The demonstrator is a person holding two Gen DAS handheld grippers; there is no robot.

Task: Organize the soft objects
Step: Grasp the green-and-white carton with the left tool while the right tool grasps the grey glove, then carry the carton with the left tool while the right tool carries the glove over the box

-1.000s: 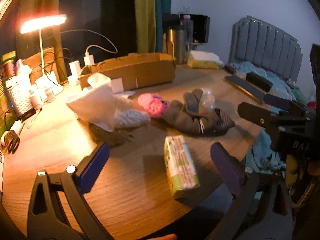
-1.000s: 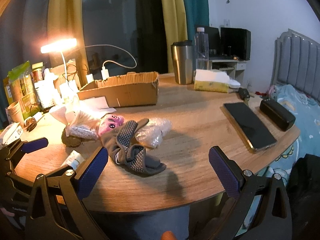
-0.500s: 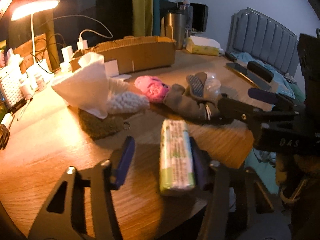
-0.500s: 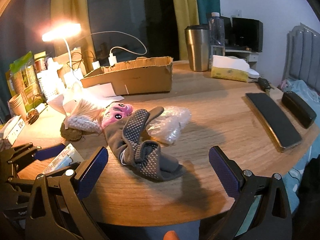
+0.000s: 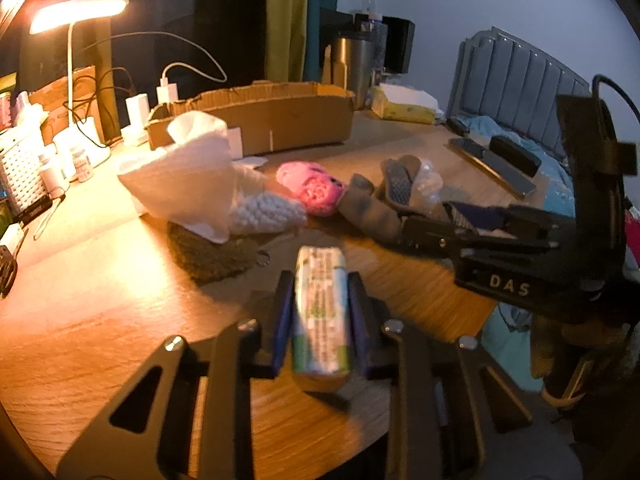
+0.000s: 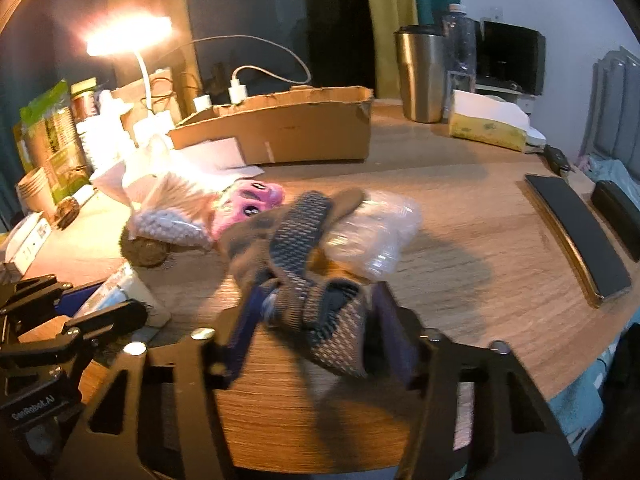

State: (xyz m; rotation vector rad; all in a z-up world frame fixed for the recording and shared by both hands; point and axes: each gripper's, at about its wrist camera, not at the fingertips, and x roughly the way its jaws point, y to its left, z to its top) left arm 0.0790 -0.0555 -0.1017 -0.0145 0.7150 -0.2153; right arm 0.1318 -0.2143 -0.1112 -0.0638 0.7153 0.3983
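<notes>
The left gripper (image 5: 320, 320), jaws just closing, clamps a green-and-white tissue pack (image 5: 320, 312) at six o'clock on the table (image 5: 100, 320). At three o'clock the right gripper (image 6: 316, 320), marked "DAS", has been closing around the grey dotted socks (image 6: 304, 264), pads touching them.

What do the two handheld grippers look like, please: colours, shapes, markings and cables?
Both are black, with triangular cut-outs in the finger arms, silver screws and dark blue pads. The left gripper reads "GenRobot.AI" on its body in the right wrist view. The right gripper shows white "DAS" letters and a black cable in the left wrist view.
</notes>
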